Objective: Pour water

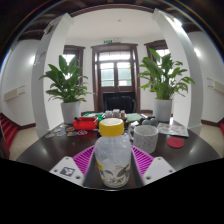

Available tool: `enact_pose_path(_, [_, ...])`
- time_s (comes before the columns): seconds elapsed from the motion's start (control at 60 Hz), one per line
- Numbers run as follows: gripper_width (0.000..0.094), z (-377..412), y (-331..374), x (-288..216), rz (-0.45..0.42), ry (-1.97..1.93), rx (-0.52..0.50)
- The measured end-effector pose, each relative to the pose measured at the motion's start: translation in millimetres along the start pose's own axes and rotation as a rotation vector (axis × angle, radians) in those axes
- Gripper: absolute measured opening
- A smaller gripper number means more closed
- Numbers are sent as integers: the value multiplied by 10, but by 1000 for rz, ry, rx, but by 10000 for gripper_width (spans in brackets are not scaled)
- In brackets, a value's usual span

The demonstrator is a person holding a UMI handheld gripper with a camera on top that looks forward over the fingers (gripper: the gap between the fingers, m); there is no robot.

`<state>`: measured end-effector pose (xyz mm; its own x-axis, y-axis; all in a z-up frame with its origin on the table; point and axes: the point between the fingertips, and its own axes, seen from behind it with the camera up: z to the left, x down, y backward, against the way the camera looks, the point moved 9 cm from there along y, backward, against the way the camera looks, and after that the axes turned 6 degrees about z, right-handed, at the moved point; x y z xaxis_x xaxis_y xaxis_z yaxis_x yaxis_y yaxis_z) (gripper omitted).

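Observation:
A clear plastic bottle (112,158) with a yellow cap and a printed label stands upright between my two fingers, whose magenta pads (84,158) press on its sides. My gripper (112,172) is shut on the bottle. Just beyond it, to the right, a white cup (146,137) stands on the dark round table (40,148). I cannot see the water level in the bottle.
A red round lid or coaster (176,142) lies right of the cup. Several red, green and white items (88,122) lie at the table's far side. Two large potted plants (66,84) flank a wooden door (117,72) beyond the table.

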<state>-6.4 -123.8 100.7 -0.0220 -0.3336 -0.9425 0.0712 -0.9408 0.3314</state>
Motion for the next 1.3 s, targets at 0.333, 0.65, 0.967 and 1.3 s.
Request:
enact_pose_path(0.333, [443,14,-61,6,-68,20,-8])
enact_pose_path(0.65, [442,105,-388,-343,-63,-365,-58])
enact_pose_path(0.967, [442,-167,-875,-753,-196,-1258,-219])
enact_pose_path(1.3, [459,-356,-1040,-887,-290,-1790,-350])
